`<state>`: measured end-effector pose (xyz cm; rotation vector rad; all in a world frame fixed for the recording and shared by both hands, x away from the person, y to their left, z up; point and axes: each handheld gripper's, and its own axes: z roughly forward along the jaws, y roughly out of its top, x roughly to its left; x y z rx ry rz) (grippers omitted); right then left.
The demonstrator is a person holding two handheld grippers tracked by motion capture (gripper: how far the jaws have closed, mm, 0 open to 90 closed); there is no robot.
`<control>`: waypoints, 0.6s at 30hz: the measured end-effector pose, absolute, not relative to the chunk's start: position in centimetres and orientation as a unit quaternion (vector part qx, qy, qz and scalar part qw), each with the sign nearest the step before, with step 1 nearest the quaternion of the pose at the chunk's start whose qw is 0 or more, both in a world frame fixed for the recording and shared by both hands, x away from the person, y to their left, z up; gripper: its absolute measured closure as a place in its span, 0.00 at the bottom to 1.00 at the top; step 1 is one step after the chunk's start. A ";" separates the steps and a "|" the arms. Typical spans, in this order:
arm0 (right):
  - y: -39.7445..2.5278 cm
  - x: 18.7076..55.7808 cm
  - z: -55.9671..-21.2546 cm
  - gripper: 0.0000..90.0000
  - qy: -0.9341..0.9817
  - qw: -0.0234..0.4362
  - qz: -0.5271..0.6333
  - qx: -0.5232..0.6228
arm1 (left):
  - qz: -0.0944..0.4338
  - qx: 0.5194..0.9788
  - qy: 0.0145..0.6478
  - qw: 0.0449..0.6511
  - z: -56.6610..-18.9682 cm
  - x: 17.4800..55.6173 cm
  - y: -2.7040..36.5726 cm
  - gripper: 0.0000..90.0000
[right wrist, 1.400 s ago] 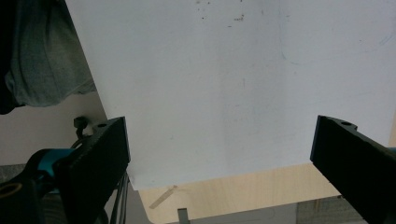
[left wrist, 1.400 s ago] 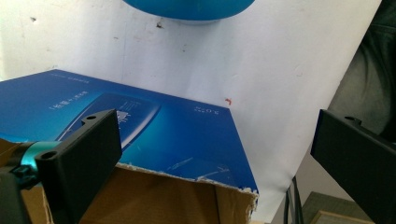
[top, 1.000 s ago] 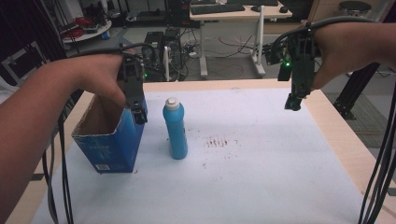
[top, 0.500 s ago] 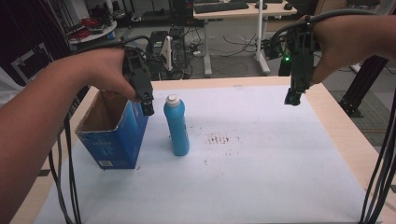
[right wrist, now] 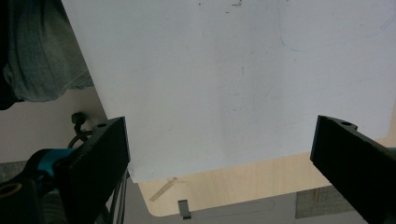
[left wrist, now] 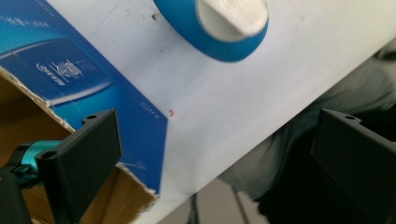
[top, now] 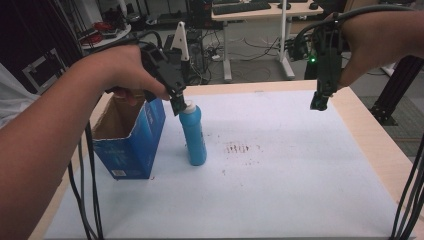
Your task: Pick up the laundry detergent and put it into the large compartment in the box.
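A blue bottle (top: 194, 136) with a white cap stands upright on the white sheet, just right of an open blue cardboard box (top: 131, 142). My left gripper (top: 178, 104) hovers by the bottle's cap, slightly to its left. In the left gripper view the gripper (left wrist: 217, 122) is open with nothing between its jaws; the bottle's cap (left wrist: 232, 17) lies ahead and the box (left wrist: 70, 88) sits to the left. My right gripper (top: 318, 103) hangs above the sheet's far right part. In the right gripper view it (right wrist: 219, 128) is open over the bare sheet.
The white sheet (top: 280, 175) covers most of the wooden table (top: 370, 145). A small brown smudge (top: 239, 148) marks the sheet right of the bottle. Cables trail down at both sides. Desks and equipment stand beyond the far edge.
My left gripper has moved right, from over the box's right wall to beside the bottle's cap. The right gripper has stayed about where it was.
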<state>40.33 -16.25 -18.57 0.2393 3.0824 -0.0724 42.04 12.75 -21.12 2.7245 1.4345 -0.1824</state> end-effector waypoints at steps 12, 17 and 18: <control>-16.5 40.4 -18.5 0.04 0.996 0.026 -0.019 0.079 | -0.033 0.842 0.536 0.056 -20.9 42.2 11.4 0.02; -16.4 40.4 -18.4 0.04 0.997 0.024 -0.019 0.077 | -0.033 0.816 0.573 0.068 -21.1 42.8 11.3 0.02; -16.4 40.4 -18.4 0.04 0.997 0.024 -0.019 0.077 | -0.033 0.816 0.573 0.068 -21.1 42.8 11.3 0.02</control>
